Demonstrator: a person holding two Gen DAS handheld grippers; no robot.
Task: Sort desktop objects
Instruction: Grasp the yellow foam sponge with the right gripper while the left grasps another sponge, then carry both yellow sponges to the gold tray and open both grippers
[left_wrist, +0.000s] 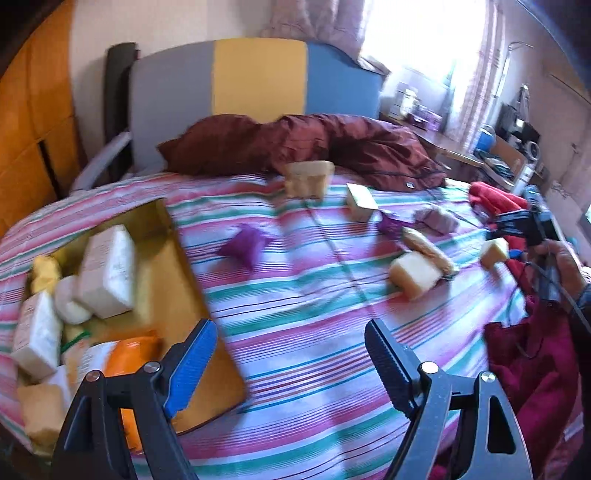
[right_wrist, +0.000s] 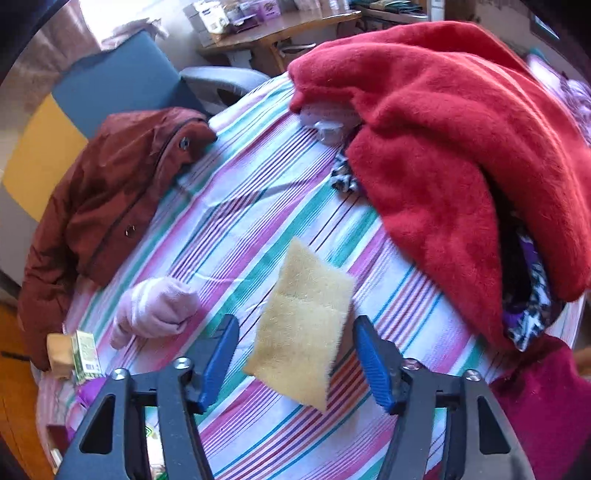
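The big striped bed sheet (left_wrist: 314, 295) holds everything. A red blanket (right_wrist: 443, 129) is piled at one side, and a yellow box (left_wrist: 192, 295) at the other is partly full of packs. Small things not yet sorted lie spread over the sheet. A yellow sponge (right_wrist: 303, 332) sits between the wide-apart tongs of the right gripper (right_wrist: 295, 354), with neither tong touching it. The left gripper (left_wrist: 291, 362) is also spread apart and holds nothing. The sponge is soft and tilted, so a squeeze near one edge could make it bend and slip out.
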